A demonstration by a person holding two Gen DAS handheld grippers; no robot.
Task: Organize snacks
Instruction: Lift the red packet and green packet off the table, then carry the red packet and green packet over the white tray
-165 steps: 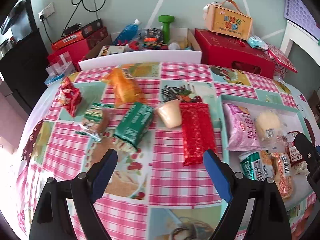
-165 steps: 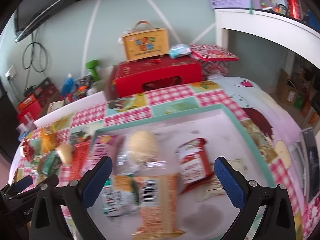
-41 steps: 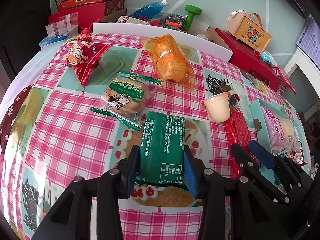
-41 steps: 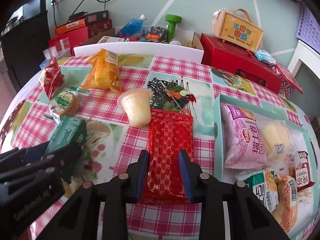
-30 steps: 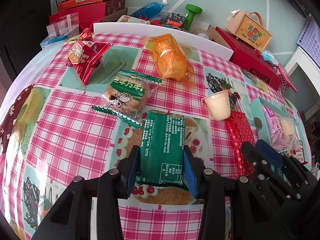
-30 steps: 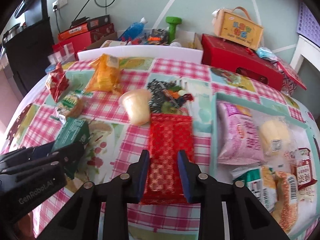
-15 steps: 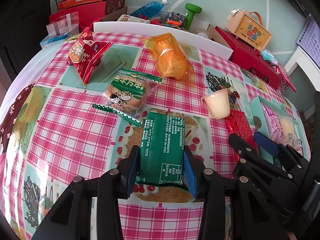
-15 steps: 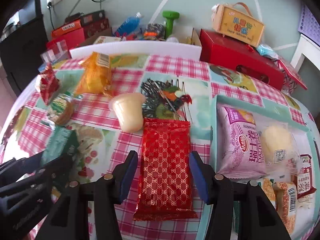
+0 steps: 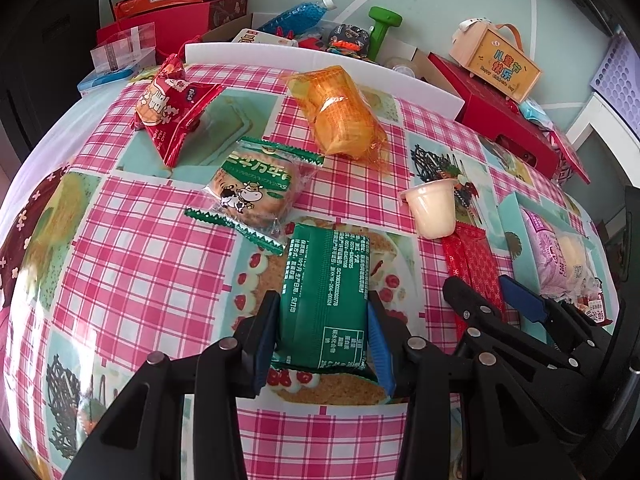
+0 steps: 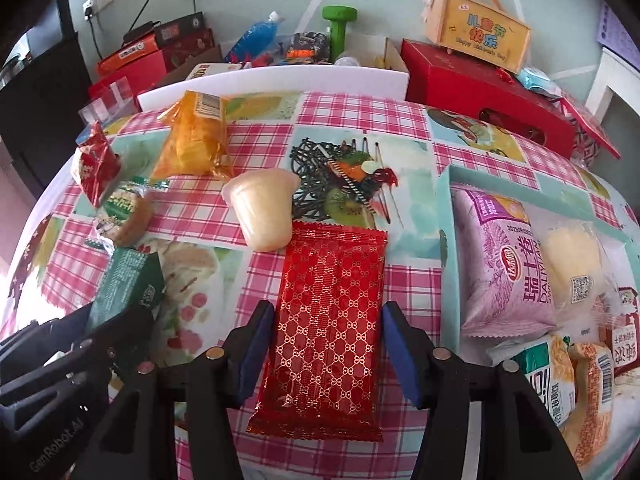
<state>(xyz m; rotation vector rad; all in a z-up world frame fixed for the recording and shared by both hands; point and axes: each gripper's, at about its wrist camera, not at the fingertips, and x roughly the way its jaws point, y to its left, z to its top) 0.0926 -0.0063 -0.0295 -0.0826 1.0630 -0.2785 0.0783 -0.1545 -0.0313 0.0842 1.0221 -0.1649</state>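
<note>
1. The jaws of the left gripper [image 9: 322,334] are closed on the near end of the green packet [image 9: 326,284]; both pads press on its long sides.
2. The jaws of the right gripper [image 10: 326,344] stand a little apart on both sides of the red packet [image 10: 330,328], and I see thin gaps, so nothing is held there.
3. Both packets lie flat on the tabletop [image 9: 132,264] with their long axis pointing away from the jaws.
4. The tray [image 10: 446,216], already with several snacks, is just to the right of the red packet, so the right hand is nearer to it.
5. A pudding cup [image 10: 264,216] touches the far left corner of the red packet; the tray's left wall is the edge to clear.
</note>
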